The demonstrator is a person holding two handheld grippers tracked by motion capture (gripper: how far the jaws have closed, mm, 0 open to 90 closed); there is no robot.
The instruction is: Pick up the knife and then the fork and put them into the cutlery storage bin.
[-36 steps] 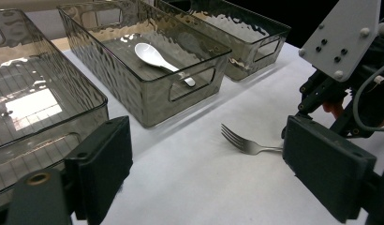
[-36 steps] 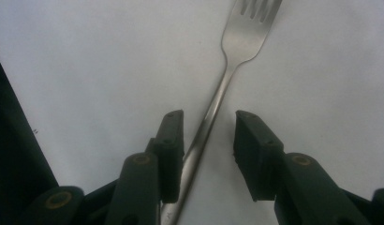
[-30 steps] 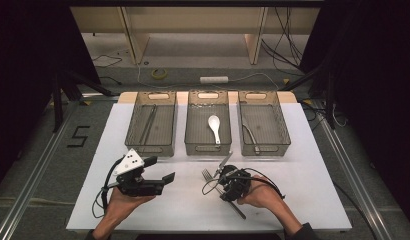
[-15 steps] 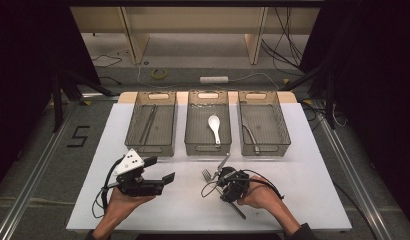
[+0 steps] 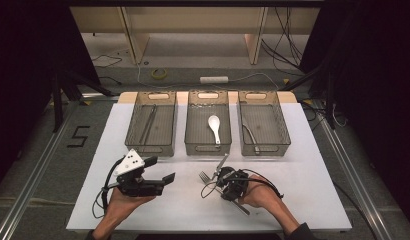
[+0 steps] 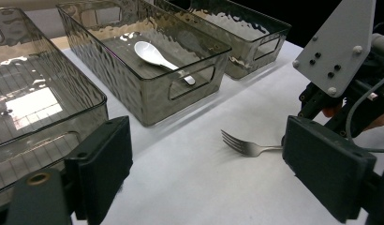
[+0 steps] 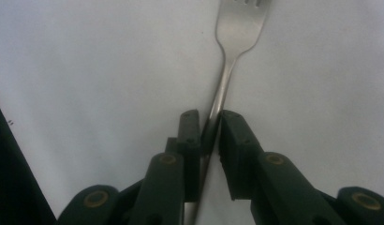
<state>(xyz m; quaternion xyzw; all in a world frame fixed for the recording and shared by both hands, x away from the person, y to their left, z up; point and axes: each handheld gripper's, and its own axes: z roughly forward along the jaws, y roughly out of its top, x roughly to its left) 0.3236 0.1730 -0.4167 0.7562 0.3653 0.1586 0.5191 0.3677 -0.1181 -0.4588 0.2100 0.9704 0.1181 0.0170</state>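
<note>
Right claw (image 7: 210,123) pinching slim shiny metal fork (image 7: 237,33) handle.

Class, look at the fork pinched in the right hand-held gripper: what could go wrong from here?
1. The right hand-held gripper pinches the fork by its thin handle alone, so it may swivel or slip when lifted.
2. The bins' walls stand close ahead; the protruding tines could catch a rim.

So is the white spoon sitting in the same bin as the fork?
No, the white spoon lies in the middle bin, while the fork lies on the table.
</note>
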